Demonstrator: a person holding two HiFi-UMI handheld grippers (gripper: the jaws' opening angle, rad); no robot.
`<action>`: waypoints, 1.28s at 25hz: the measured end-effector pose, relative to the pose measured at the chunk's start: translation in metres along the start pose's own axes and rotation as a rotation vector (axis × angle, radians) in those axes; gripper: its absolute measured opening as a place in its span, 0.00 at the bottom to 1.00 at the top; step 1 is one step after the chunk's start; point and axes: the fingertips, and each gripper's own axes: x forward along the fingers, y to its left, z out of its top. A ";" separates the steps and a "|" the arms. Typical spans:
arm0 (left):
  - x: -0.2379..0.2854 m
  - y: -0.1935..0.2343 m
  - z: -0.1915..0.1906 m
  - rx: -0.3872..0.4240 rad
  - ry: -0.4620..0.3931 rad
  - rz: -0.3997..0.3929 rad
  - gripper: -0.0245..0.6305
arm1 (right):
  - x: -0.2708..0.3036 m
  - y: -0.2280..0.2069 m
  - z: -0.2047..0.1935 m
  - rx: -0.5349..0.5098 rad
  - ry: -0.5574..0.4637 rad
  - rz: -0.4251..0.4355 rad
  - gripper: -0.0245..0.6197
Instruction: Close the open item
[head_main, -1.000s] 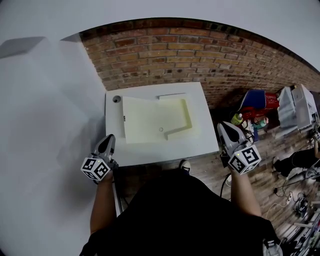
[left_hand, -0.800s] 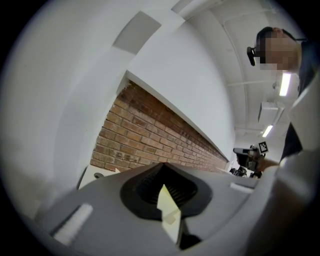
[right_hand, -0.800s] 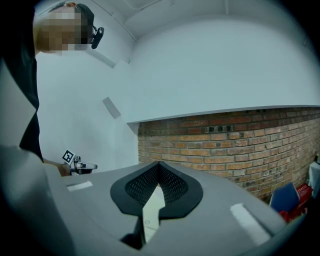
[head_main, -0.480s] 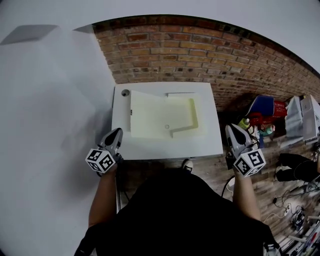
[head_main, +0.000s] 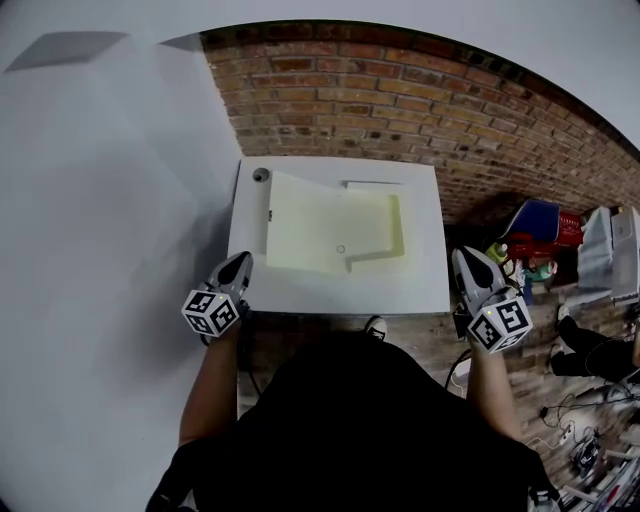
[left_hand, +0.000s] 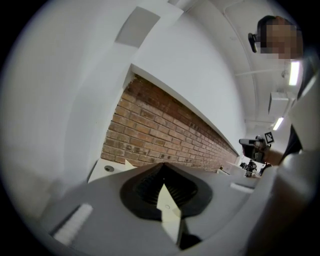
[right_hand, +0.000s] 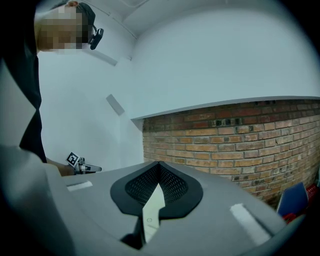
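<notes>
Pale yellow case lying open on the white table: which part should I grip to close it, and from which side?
Likely the flat flap on the case's left half, at its outer left edge. It lies spread beside the rimmed half, so it probably folds over. Approach from the table's left side with the left gripper, which is nearest.

Brick wall (head_main: 400, 100) behind white table (head_main: 340, 292); blue-red object (head_main: 538, 222) on floor (head_main: 425, 345)

Black top (head_main: 350, 430); grey left gripper (head_main: 243, 258) and right gripper (head_main: 462, 253), black ribbed jaws, each with 1 black-and-white marker cube (head_main: 212, 312).
</notes>
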 end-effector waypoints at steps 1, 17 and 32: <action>0.001 0.002 -0.003 -0.004 0.004 0.007 0.04 | 0.002 0.000 0.000 0.000 0.004 0.003 0.04; 0.025 0.009 -0.058 0.060 0.162 0.064 0.05 | 0.015 -0.003 -0.028 0.008 0.073 0.047 0.04; 0.043 0.031 -0.101 0.127 0.267 0.146 0.06 | 0.006 -0.018 -0.048 0.016 0.119 0.030 0.04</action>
